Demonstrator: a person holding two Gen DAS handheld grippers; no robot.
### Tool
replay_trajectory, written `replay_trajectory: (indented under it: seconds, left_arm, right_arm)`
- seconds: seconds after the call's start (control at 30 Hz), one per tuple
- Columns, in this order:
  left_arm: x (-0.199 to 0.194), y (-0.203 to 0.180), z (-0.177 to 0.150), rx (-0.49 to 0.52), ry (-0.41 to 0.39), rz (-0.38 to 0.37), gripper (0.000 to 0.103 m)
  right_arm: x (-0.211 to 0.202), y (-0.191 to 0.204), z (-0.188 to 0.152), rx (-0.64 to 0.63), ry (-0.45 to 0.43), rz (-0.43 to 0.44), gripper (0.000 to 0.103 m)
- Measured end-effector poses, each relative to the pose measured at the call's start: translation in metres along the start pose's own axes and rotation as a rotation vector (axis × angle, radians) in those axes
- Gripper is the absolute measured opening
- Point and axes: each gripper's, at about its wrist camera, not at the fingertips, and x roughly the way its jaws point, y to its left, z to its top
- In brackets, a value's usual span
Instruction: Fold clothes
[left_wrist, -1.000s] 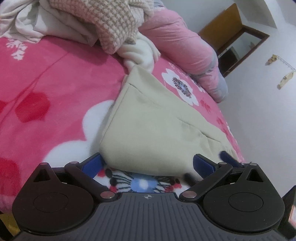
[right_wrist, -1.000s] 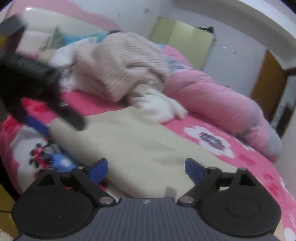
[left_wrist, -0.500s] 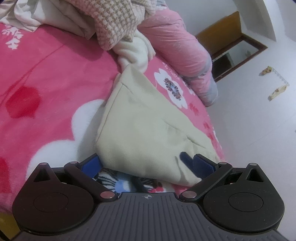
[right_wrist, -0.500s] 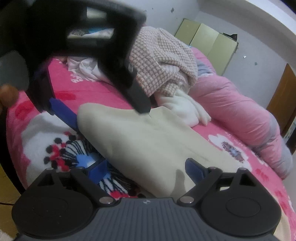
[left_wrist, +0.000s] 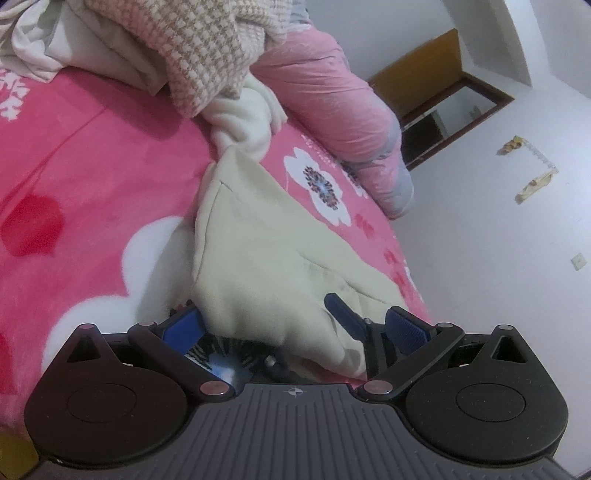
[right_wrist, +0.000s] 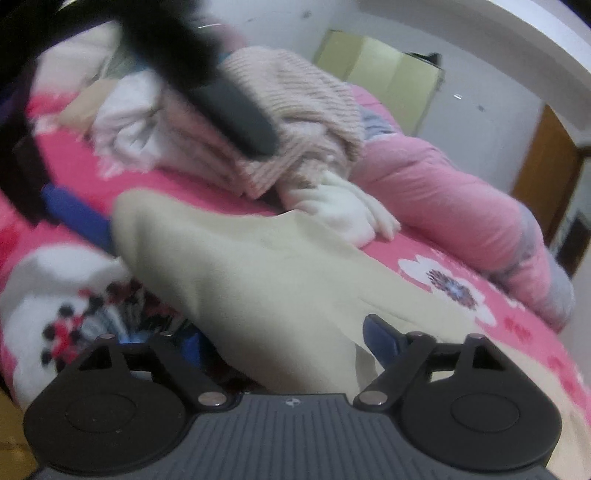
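A cream garment (left_wrist: 266, 258) lies folded on the pink flowered bed (left_wrist: 92, 192). My left gripper (left_wrist: 291, 325) is open, its blue fingers (left_wrist: 183, 325) astride the garment's near edge. A blue finger of my right gripper (left_wrist: 341, 312) pokes into the cloth at the right in the left wrist view. In the right wrist view the garment (right_wrist: 266, 280) fills the space between my open right gripper (right_wrist: 284, 343) fingers (right_wrist: 382, 341). The left gripper shows there as a dark blurred shape (right_wrist: 66, 210) at the garment's left edge.
A pile of clothes with a pink knitted sweater (left_wrist: 192, 48) and white pieces (left_wrist: 247, 122) sits at the far side of the bed. A pink quilt roll (left_wrist: 343, 122) lies along the wall. The bed edge (left_wrist: 413, 280) runs at the right.
Both grippers have moved in on the garment's near edge. The right gripper's finger now shows in the left wrist view. The cloth near edge has bunched and lifted slightly.
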Motion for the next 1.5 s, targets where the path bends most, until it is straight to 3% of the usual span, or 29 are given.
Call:
replay_trajectory:
  seconds: [0.17, 0.27, 0.37, 0.57, 0.93, 1.23, 1.37, 1.5]
  left_arm:
    - [-0.021, 0.008, 0.006, -0.040, -0.066, -0.077, 0.103]
    - [-0.027, 0.016, 0.009, -0.066, -0.082, -0.091, 0.103]
    - [-0.020, 0.025, 0.012, -0.103, -0.069, -0.089, 0.103]
    - [0.009, 0.035, 0.016, -0.156, 0.002, -0.168, 0.103]
    - [0.064, 0.012, 0.024, 0.049, 0.027, -0.060, 0.103]
    - [0.085, 0.017, 0.023, 0.057, 0.054, -0.021, 0.103]
    - [0.088, 0.017, 0.020, 0.082, 0.033, 0.022, 0.103]
    - [0.087, 0.014, 0.019, 0.105, 0.021, 0.031, 0.103]
  right_arm:
    - [-0.006, -0.020, 0.004, 0.155, -0.021, 0.021, 0.069]
    - [-0.006, -0.035, 0.005, 0.266, -0.029, 0.052, 0.066]
    - [-0.004, -0.051, 0.003, 0.390, -0.025, 0.094, 0.065]
    - [-0.001, -0.073, -0.002, 0.558, -0.013, 0.148, 0.066]
    - [-0.003, -0.072, -0.010, 0.561, -0.013, 0.174, 0.068]
    - [-0.044, -0.085, -0.024, 0.469, 0.003, 0.236, 0.077]
    - [-0.072, -0.134, -0.029, 0.563, -0.058, 0.144, 0.088]
    - [-0.062, -0.185, -0.036, 0.644, 0.001, -0.086, 0.091]
